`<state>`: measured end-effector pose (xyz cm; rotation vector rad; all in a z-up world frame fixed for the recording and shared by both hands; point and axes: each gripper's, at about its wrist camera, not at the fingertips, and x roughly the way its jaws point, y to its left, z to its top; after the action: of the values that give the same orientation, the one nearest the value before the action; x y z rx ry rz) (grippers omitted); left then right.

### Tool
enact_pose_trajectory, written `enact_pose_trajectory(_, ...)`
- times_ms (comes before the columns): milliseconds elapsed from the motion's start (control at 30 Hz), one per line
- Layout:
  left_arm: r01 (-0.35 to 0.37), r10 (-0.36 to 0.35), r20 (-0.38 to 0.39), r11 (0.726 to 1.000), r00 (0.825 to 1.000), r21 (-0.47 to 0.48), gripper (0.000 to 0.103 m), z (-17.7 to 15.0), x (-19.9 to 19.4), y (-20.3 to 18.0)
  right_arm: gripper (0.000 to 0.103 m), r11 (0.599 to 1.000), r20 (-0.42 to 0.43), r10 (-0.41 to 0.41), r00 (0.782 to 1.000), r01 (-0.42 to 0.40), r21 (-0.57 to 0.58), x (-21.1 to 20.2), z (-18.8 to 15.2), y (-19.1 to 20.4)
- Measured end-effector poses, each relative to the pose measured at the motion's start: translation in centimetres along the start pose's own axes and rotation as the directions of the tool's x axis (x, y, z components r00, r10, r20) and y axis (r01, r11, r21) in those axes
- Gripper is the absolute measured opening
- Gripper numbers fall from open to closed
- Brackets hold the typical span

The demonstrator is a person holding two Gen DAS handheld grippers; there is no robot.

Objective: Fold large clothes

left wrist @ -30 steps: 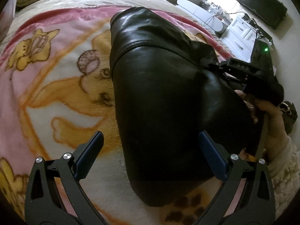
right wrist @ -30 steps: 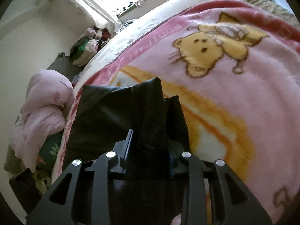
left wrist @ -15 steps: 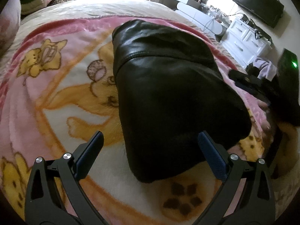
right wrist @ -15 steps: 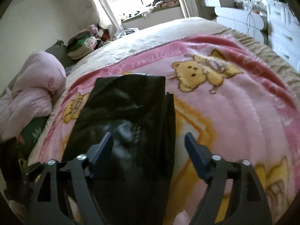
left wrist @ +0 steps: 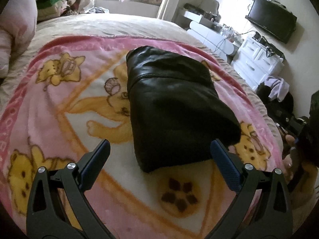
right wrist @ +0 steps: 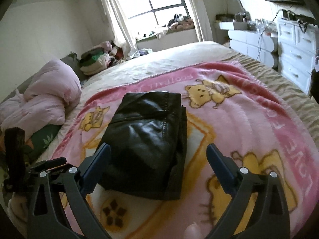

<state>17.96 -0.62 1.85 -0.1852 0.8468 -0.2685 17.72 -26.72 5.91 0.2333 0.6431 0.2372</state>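
A bed fills a sunlit bedroom, its beige cover overlaid at the near end with a pink fleece blanket printed with yellow cartoon bears and a paw mark. A bundled pink duvet is heaped at the bed's left edge in the right wrist view, with a stack of folded clothes beyond it toward the window. White drawers line the wall past the bed's right edge, below a wall-mounted television. Near the middle of the blanket lies the black leather garment, folded into a compact rectangular bundle with a stitched seam running along its top, resting flat and touched by neither tool. The right gripper hangs above the blanket's near edge with its jaws spread wide, having just been opening, and nothing is pinched between them; the bundle shows beyond its fingers. The left gripper likewise stands wide apart above the blanket, empty, the bundle's near corner framed between its blue-padded fingers without contact. At the far right of the left wrist view, a hand grips the other tool's black body.
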Motion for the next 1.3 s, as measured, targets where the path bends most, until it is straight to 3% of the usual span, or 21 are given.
enact_pose_trajectory(400, -0.1, 0.095, 0.109, 0.994, 0.989, 0.043, 0.095, -5.4, -4.2, -2.0, 0.098, 0.989, 0.068, -0.116, 0.991, 0.121, -0.08, -5.4, -8.2, 3.4)
enact_pose_trajectory(700, -0.118, 0.112, 0.118, 0.992, 0.987, 0.04, 0.095, -9.1, -5.3, -2.7, 0.098, 0.972, 0.096, -0.175, 0.98, 0.187, -0.144, -6.9, -11.8, 4.2)
enact_pose_trajectory(1300, -0.137, 0.136, 0.082, 0.991, 0.987, 0.003, 0.095, -10.1, -5.2, -2.2, 0.099, 0.964, 0.068, -0.159, 0.985, 0.17, -0.204, -7.2, -12.5, 5.3)
